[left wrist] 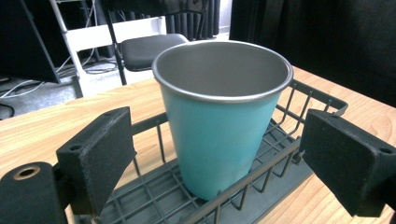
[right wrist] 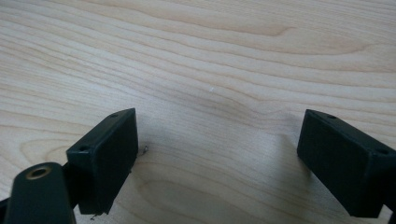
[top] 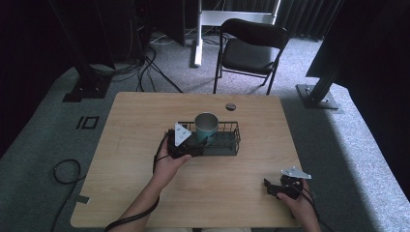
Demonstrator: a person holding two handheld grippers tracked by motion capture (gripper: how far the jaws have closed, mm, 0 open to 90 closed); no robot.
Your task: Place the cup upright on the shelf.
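- Your right gripper (top: 285, 187) rests at the near right of the table (top: 145, 111), well apart from the work. In the right gripper view its jaws stand wide apart over bare wood and hold nothing.
- Your left gripper (top: 186, 145) sits at mid-table, against the near left side of the wire basket (top: 232, 140). In the left gripper view its jaws are spread wide, one to either side of the cup (left wrist: 219, 126), and neither pad touches the cup wall: nothing is held.
- The cup, teal outside with a bare metal rim and inside, stands upright in the left part of the basket, mouth up. Its long axis is vertical, so the side-on jaws meet it across its width.
- The cup lies straight ahead of your left gripper, just beyond the basket's near wire wall, which crosses low between the jaws.
- Judgement: your left hand is the nearer by far, and the coming move turns on closing squarely across the cup above that wire wall; closing low risks catching the basket.
- Beyond the table stands a black folding chair (top: 251, 48) on grey carpet.
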